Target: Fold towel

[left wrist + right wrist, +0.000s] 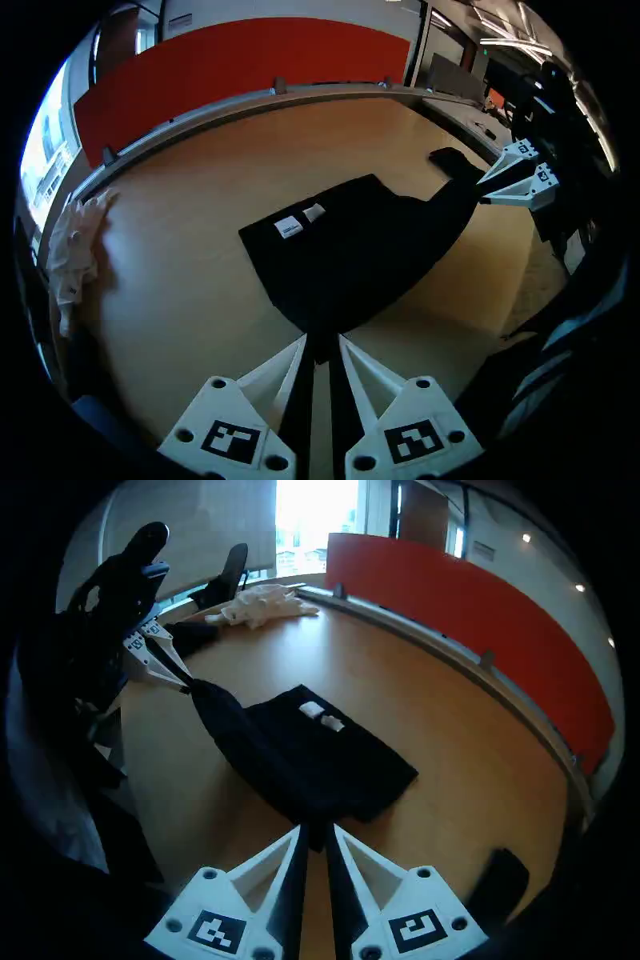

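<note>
A black towel (360,248) lies partly on the wooden table (200,208), with two white tags (290,226) on its upper side. My left gripper (322,352) is shut on the towel's near corner, and the cloth runs up from its fingertips. My right gripper (485,189) pinches another corner at the far right and holds it lifted. In the right gripper view the towel (320,760) stretches from my right gripper (316,832), shut on its near corner, up to my left gripper (186,686) at the left, with white tags (322,714) on top.
A heap of white cloth (76,248) lies at the table's left edge, seen also as white cloth (260,604) far off. A red partition (240,64) borders the table's far side. A small dark object (500,872) sits near the table's edge. Office chairs (232,568) stand beyond.
</note>
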A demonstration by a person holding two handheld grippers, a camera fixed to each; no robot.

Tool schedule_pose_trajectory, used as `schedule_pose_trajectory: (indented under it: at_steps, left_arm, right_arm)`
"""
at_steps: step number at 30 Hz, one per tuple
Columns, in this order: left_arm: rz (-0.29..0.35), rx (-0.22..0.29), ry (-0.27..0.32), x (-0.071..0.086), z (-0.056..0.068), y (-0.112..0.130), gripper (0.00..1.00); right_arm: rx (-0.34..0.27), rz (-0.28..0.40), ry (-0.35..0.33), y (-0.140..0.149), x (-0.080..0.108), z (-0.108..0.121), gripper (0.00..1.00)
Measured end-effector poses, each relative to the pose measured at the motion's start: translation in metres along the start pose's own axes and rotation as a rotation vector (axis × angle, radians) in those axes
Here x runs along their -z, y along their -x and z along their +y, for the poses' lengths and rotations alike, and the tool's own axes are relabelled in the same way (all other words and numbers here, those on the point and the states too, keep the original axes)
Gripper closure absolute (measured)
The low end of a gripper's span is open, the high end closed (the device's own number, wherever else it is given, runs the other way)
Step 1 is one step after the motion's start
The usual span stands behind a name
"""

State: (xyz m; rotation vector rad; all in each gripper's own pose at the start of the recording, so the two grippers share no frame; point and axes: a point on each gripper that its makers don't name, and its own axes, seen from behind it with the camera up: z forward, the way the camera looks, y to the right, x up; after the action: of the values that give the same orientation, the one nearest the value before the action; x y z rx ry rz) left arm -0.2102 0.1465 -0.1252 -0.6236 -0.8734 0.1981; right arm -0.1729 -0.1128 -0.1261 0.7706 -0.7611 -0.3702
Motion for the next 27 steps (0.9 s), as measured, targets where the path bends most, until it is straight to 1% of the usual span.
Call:
schedule_pose_trajectory:
  at_steps: [8, 18, 21, 27]
  left_arm:
    - [0.003, 0.011, 0.007, 0.012, 0.003, -0.002, 0.88]
    - [0.024, 0.004, 0.018, 0.026, 0.006, -0.013, 0.88]
    - [0.025, 0.000, 0.016, 0.029, 0.007, -0.015, 0.88]
    - [0.018, 0.006, 0.017, 0.028, 0.008, -0.012, 0.88]
  right_arm:
    - [-0.001, 0.002, -0.012, -0.005, 0.011, -0.005, 0.85]
    - [0.005, 0.002, -0.022, -0.009, 0.025, -0.008, 0.85]
    - [0.010, 0.001, -0.027, -0.010, 0.028, -0.010, 0.85]
    - [0.020, -0.005, -0.032, -0.008, 0.028, -0.011, 0.85]
